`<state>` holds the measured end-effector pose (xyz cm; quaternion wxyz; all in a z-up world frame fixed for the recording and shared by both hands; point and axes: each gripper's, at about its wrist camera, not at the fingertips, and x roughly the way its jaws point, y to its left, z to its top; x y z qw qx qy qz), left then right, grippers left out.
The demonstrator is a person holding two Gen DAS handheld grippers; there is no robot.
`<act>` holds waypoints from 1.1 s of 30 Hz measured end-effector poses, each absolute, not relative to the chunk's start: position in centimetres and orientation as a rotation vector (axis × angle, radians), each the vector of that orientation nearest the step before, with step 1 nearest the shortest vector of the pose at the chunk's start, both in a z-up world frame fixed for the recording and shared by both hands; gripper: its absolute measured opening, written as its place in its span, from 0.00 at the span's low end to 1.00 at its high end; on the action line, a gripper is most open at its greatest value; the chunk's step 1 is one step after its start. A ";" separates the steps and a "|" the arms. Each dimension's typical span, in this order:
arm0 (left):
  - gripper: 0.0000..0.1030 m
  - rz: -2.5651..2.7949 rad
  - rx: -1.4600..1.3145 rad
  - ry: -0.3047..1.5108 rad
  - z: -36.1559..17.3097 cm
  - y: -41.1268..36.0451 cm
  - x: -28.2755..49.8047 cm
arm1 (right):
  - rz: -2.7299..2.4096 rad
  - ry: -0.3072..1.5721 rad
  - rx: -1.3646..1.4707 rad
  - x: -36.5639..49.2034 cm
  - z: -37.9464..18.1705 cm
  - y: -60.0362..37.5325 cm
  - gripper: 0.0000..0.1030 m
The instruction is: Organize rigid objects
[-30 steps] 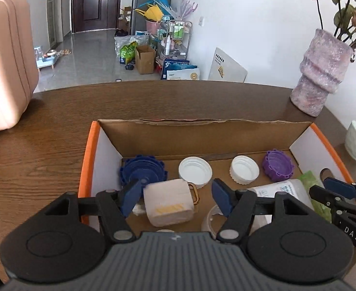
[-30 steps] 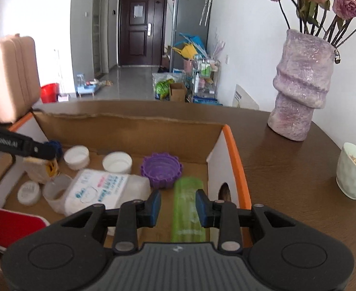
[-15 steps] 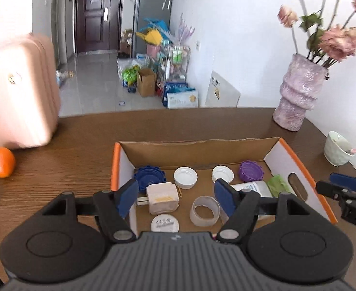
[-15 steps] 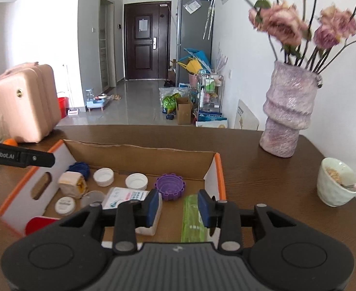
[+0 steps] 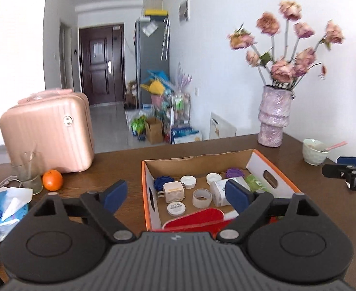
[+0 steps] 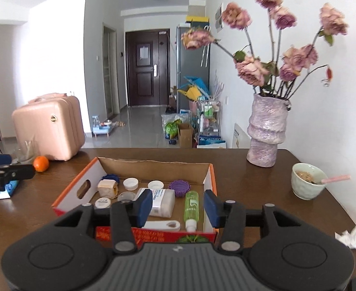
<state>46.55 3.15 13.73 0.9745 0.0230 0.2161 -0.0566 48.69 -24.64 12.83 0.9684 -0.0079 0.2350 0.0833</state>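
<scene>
Cardboard box (image 5: pixel 272 172) sits on the brown surface (image 5: pixel 110 167), holding caps, a charger (image 5: pixel 174 191) and a red item. Left gripper (image 5: pixel 178 195) hovers above, jaws wide apart, empty.
Right wrist view: right gripper (image 6: pixel 177 206) jaws apart, empty, above the green bottle (image 6: pixel 191 206) lying inside the box.

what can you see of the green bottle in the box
The green bottle is a slim, translucent green plastic tube with a white printed label and a clear cap at the near end. It lies flat on the floor of the cardboard box, along the right wall, cap toward the camera, just right of the white packet. Nothing grips it.
</scene>
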 end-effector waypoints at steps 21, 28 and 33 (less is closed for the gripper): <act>0.97 -0.018 0.036 0.293 8.2 3.5 23.8 | 0.228 0.298 -0.042 26.0 9.3 -25.9 0.64; 0.98 -0.019 0.075 0.244 7.0 2.6 17.6 | 0.270 0.288 -0.030 20.4 7.9 -26.1 0.69; 0.99 -0.016 0.055 0.228 5.8 2.8 14.1 | 0.273 0.276 -0.021 17.6 7.0 -26.1 0.72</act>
